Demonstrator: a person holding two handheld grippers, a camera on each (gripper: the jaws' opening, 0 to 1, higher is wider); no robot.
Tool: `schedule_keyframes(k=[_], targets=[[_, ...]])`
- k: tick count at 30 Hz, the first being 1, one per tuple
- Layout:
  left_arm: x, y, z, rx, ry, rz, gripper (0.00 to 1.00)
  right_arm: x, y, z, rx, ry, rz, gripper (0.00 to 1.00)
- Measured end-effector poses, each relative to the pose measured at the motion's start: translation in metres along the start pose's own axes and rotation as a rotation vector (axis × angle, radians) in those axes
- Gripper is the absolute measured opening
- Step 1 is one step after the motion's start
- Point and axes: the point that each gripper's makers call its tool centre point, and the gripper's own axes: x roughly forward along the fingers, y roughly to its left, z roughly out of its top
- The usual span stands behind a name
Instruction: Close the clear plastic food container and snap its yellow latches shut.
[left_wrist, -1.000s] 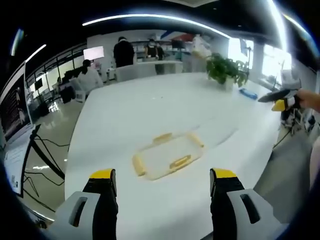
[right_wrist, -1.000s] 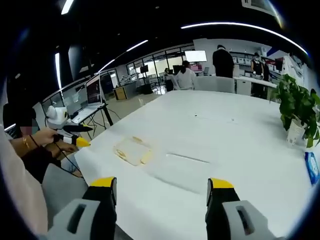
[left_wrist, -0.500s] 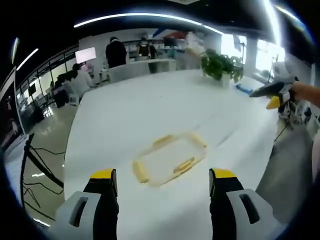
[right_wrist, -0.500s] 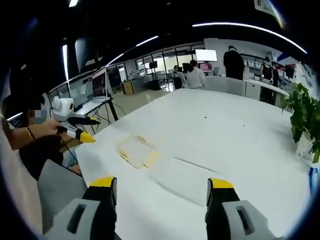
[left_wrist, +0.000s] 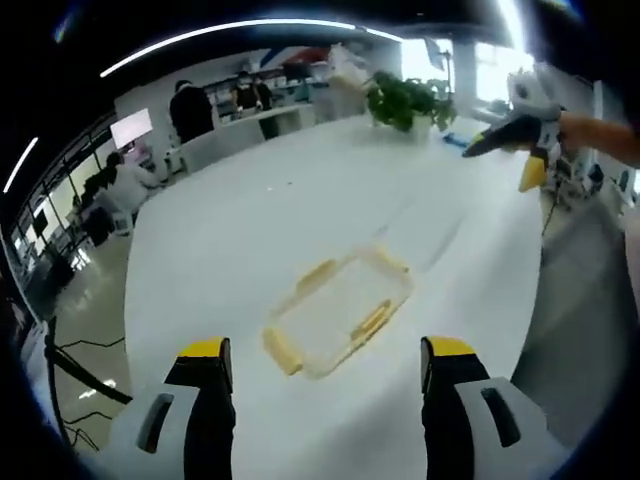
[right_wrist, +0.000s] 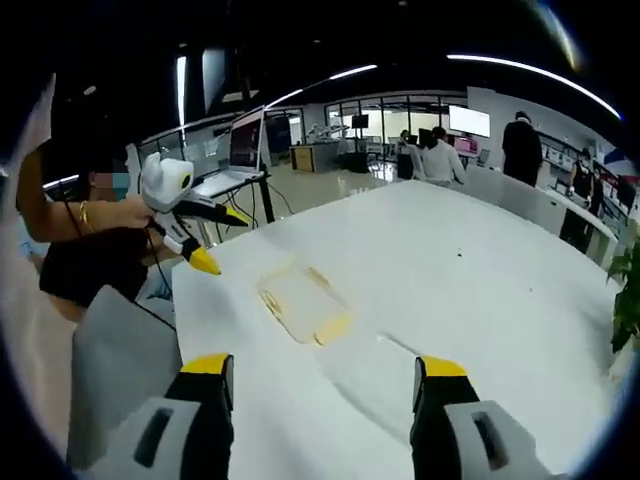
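Observation:
The clear plastic container (left_wrist: 338, 312) lies flat on the white table (left_wrist: 250, 220), with its yellow latches (left_wrist: 371, 320) flared outward at its sides. My left gripper (left_wrist: 327, 352) is open just short of it, one jaw on each side of its near end. A hand holds it in the air at the table's corner in the right gripper view, left gripper (right_wrist: 222, 240). My right gripper (right_wrist: 323, 365) is open, well back from the container (right_wrist: 303, 300). A hand holds it high at the far right in the left gripper view, right gripper (left_wrist: 505, 160).
A faint clear outline (right_wrist: 395, 365) lies on the table beside the container; I cannot tell what it is. A potted plant (left_wrist: 404, 100) stands at the far end. People (left_wrist: 188, 110) and screens (right_wrist: 246, 140) are beyond the table. The table edge (right_wrist: 185, 310) is close to the container.
Both cameras have swung, so each view looks at the table more steeply. The container stays where it was. Both grippers are still open and held in the air.

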Motion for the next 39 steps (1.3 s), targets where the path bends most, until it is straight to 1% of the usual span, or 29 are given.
schedule_keyframes(k=[1,3,5,9,12,15,20,24,26,27,29,31,35,39], targets=[[0.003,0.001,-0.002,0.018,0.003,-0.008,0.75,0.003,0.001,0.001,-0.001,0.0,0.006,0.73],[0.008,0.003,-0.007,0.038,0.028,-0.019,0.75,0.009,0.004,0.001,-0.005,0.003,0.02,0.73],[0.014,0.003,-0.01,0.061,0.041,-0.037,0.75,0.014,0.007,0.001,-0.027,0.018,0.03,0.73],[0.019,0.004,-0.013,0.106,0.061,-0.064,0.75,0.024,0.013,0.001,-0.057,0.032,0.065,0.73],[0.021,0.006,-0.013,0.127,0.069,-0.07,0.75,0.029,0.013,-0.001,-0.106,0.069,0.067,0.73],[0.024,0.007,-0.011,0.142,0.069,-0.078,0.74,0.035,0.017,0.001,-0.118,0.073,0.087,0.73],[0.026,0.009,-0.01,0.167,0.076,-0.088,0.74,0.045,0.02,-0.002,-0.168,0.11,0.116,0.72],[0.028,0.011,-0.014,0.213,0.1,-0.101,0.74,0.051,0.02,0.0,-0.189,0.124,0.139,0.72],[0.03,0.011,-0.018,0.238,0.118,-0.114,0.74,0.055,0.02,0.001,-0.193,0.128,0.157,0.71],[0.03,0.01,-0.021,0.244,0.127,-0.128,0.74,0.058,0.02,0.002,-0.196,0.132,0.172,0.7],[0.033,0.01,-0.023,0.243,0.132,-0.133,0.73,0.062,0.018,0.005,-0.203,0.136,0.182,0.7],[0.034,0.011,-0.025,0.26,0.144,-0.145,0.73,0.066,0.016,0.007,-0.214,0.143,0.194,0.7],[0.036,0.012,-0.027,0.298,0.16,-0.163,0.74,0.072,0.015,0.009,-0.239,0.155,0.204,0.7],[0.04,0.015,-0.027,0.33,0.172,-0.171,0.74,0.08,0.017,0.009,-0.259,0.186,0.234,0.71]])
